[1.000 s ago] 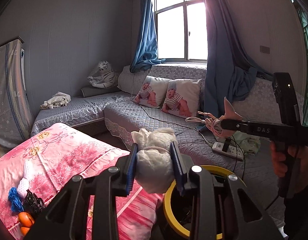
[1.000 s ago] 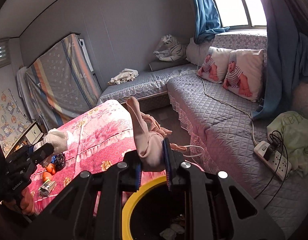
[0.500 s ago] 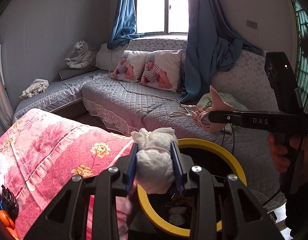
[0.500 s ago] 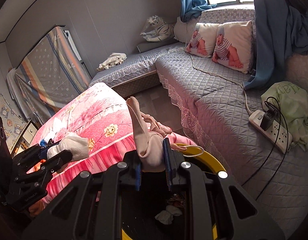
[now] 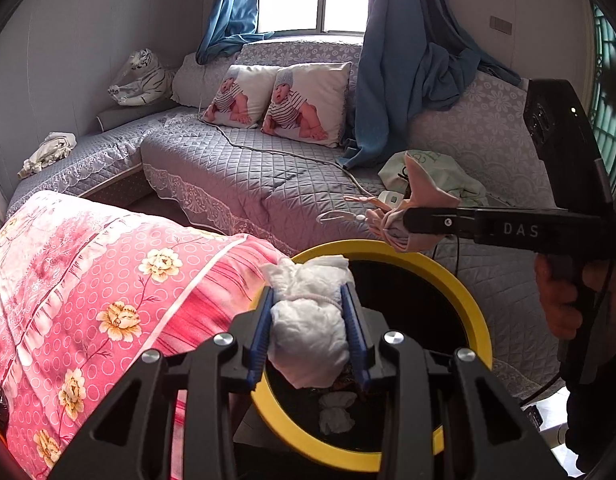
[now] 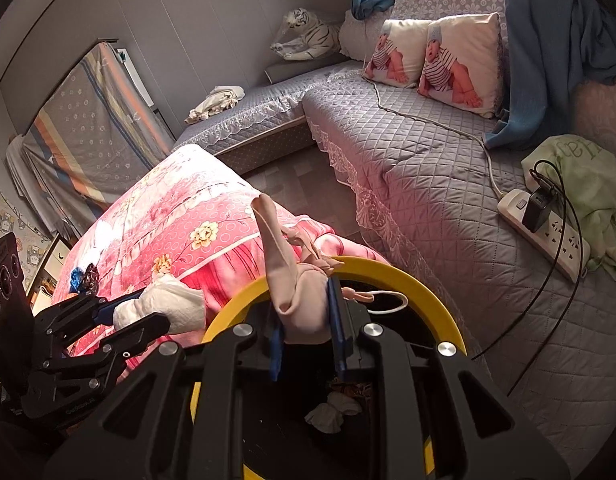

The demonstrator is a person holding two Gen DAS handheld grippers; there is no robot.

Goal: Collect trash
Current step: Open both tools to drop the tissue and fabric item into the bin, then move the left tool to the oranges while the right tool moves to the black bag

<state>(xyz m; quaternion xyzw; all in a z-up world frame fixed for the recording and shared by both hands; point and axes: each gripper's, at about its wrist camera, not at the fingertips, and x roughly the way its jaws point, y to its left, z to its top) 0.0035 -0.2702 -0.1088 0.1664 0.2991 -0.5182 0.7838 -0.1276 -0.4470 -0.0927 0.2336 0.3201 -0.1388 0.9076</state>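
The left tool (image 5: 308,316) pinches a white wad (image 5: 308,328) of crumpled tissue between its blue pads (image 5: 354,332), and holds it over the near left rim of the bin (image 5: 474,312), a dark bin with a yellow ring at its mouth. From the right wrist view the same wad (image 6: 164,310) sits just beside the outer left edge of the bin (image 6: 440,296), at the edge of the pink cloth (image 6: 196,216). The right tool (image 6: 304,320) is clamped on a pale pink mask (image 6: 296,292), whose upper end sticks straight up above the pads while its thin loop (image 6: 388,308) trails to the right across the ring. In the left wrist view that mask (image 5: 412,200) hangs at the tip of the right tool (image 5: 406,220) above the far rim, with a hand (image 5: 560,300) on the handle below. Inside the bin lies a crumpled white scrap (image 6: 332,410) on the dark bottom, with some darker bits beside it that are too dim to name. The pink cloth with yellow flowers covers a bench (image 5: 88,280) to the left of the bin. Behind runs a grey quilted sofa (image 5: 248,176) with two baby cushions (image 5: 276,100), a toy tiger (image 5: 142,80), a power strip (image 6: 544,232) and a green cloth (image 6: 588,184).
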